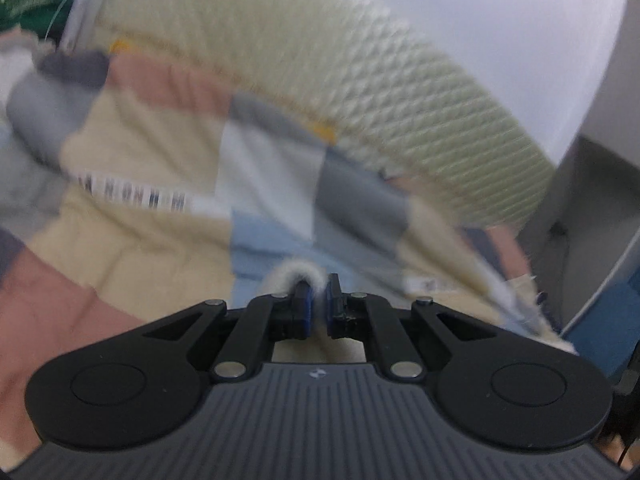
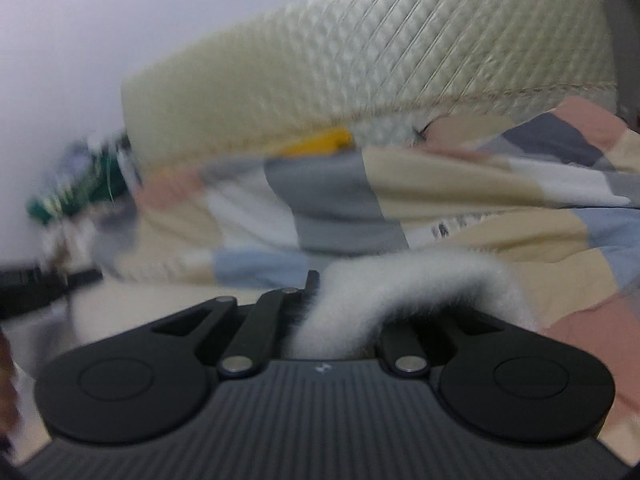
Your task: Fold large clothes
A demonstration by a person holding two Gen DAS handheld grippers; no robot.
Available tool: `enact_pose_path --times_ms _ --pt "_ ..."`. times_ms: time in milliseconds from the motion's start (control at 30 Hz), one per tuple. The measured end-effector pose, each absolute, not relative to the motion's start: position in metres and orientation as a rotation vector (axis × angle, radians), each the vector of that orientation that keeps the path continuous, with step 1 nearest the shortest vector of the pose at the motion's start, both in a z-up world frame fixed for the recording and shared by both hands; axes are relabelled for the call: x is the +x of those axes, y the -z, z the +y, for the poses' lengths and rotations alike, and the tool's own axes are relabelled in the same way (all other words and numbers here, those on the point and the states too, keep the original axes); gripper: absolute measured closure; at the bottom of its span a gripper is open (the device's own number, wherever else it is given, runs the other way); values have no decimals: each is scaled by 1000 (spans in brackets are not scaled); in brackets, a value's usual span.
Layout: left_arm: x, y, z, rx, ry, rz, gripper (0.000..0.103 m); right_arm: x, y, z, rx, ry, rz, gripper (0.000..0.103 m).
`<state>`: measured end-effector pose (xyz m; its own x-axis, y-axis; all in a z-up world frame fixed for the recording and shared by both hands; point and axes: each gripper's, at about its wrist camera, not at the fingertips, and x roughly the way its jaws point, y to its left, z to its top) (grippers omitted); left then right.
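Both frames blurred; white fleece garment hides right hand-held gripper fingertips (clamped).

A bed fills most of both views, covered with a patchwork quilt in blocks of beige, dusty pink, grey, pale blue and white. Behind it rises a padded cream headboard with a quilted diamond texture, set against a plain white wall. At one end of the headboard lies a blurred heap of green-and-white cloth. In the left wrist view a grey cabinet stands beside the bed. Light is soft and even.
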<state>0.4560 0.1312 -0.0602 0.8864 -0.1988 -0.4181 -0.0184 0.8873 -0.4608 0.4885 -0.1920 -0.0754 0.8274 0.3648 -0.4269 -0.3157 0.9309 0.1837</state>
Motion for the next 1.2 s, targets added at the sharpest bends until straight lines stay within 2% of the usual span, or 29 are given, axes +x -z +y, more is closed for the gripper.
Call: enact_pose_path --times_ms 200,400,433,467,533,600,700,800,1200 --pt "504 130 124 -423 66 602 95 519 130 -188 115 -334 628 92" --pt "505 140 125 -426 63 631 95 516 138 -189 159 -335 661 90" --pt "496 131 125 -424 66 632 89 517 139 -189 156 -341 660 88" --pt "494 129 124 -417 73 642 76 516 138 -189 159 -345 659 87" --pt "473 108 120 -402 85 643 56 510 131 -192 185 -363 667 71" --pt "456 95 115 -372 78 631 55 499 121 -193 192 -387 670 63" --pt "427 79 110 -344 45 642 55 476 105 -195 191 -397 653 63" --pt "386 67 114 -440 71 646 55 442 86 -203 221 -388 642 63" --pt "194 32 93 -552 55 672 55 249 19 -243 245 -395 555 63"
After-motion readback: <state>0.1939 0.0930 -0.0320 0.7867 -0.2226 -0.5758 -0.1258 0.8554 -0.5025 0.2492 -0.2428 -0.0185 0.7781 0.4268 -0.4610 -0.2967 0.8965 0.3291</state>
